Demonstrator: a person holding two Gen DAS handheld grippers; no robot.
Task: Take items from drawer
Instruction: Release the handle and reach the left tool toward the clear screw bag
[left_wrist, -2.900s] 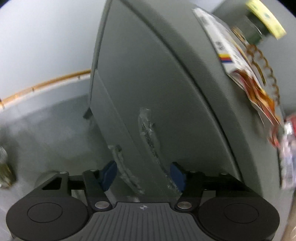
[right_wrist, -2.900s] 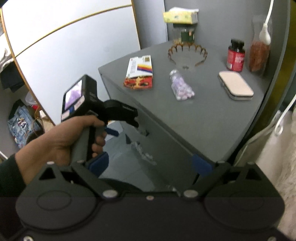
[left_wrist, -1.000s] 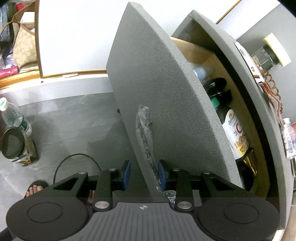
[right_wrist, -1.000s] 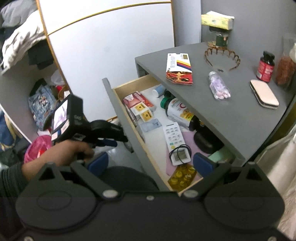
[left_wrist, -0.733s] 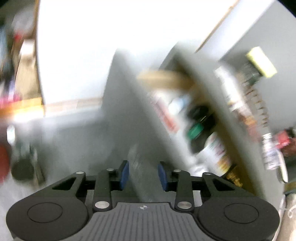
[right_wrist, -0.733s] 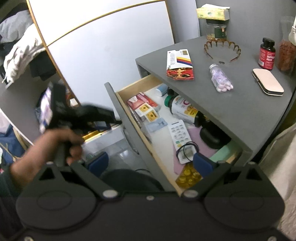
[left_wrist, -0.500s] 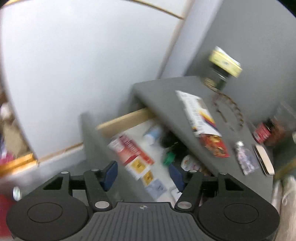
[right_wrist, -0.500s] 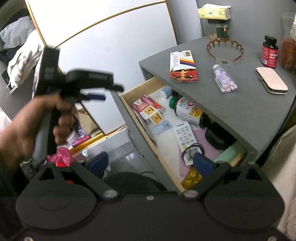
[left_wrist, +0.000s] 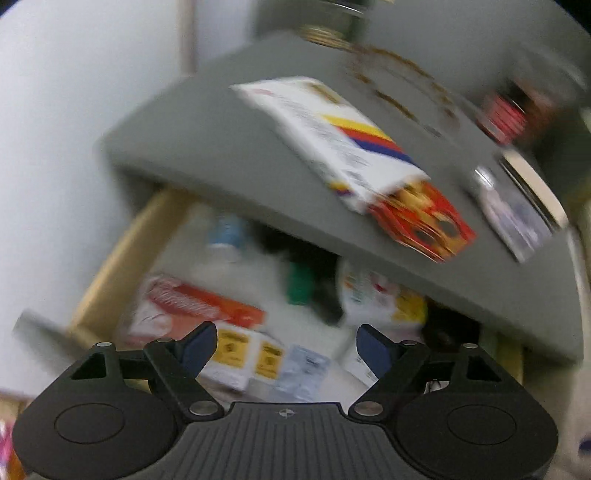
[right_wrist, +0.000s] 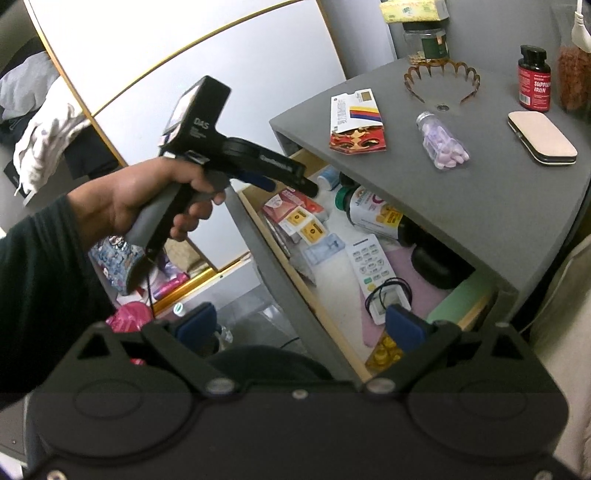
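"DAS" printed in white on the black body of the left gripper (right_wrist: 291, 173), right-wrist view. Red-labelled bottle (right_wrist: 533, 79) at the back of the tabletop (right_wrist: 480, 199), behind the pink case (right_wrist: 541, 137), reads "SUPPLEMENT IRON", partly cut off. Other labels too blurred or small to read.

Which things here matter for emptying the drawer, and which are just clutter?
For the job:
drawer
white remote
vitamin bottle
red box
left gripper, jaws closing, nothing between them

Lying about, on the cabinet top:
hair clip
pill vial
red bottle
pink case
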